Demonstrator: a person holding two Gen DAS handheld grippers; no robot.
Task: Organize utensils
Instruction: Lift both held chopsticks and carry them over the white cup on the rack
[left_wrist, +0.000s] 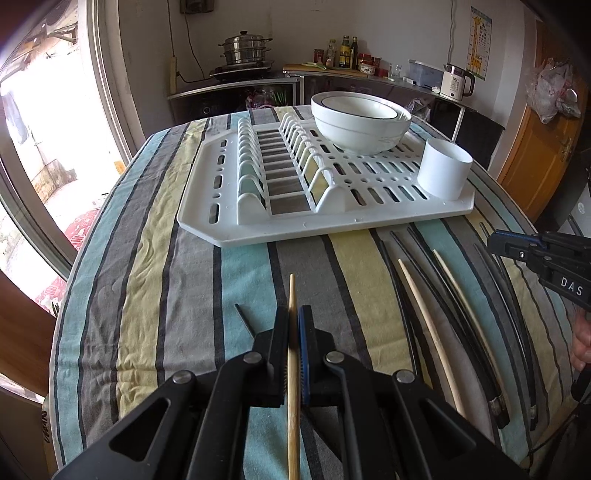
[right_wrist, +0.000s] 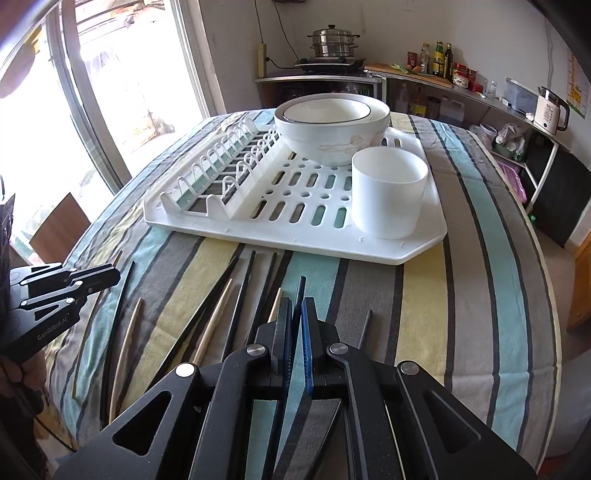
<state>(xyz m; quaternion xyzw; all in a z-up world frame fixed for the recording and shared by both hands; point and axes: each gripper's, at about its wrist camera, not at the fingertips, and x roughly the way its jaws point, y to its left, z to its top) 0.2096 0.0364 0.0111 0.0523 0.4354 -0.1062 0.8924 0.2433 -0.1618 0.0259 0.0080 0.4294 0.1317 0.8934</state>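
- Left gripper (left_wrist: 294, 325) is clamped on 1 wooden chopstick (left_wrist: 293, 387); right gripper (right_wrist: 297, 314) grips 1 black chopstick (right_wrist: 300, 291).
- White cup (right_wrist: 388, 192) on the drying rack (right_wrist: 258, 225) looks empty — nothing sorted yet.
- Remaining chopsticks (right_wrist: 210, 332) lie on the striped tablecloth (right_wrist: 461, 295).

Both grippers clamped, angled down toward the table

The left gripper (left_wrist: 294, 317) pinches a wooden chopstick (left_wrist: 293, 387) between its jaws; the right gripper (right_wrist: 297, 310) is closed on a black chopstick (right_wrist: 300, 291). Fingers (left_wrist: 581, 345) wrap the right handle.
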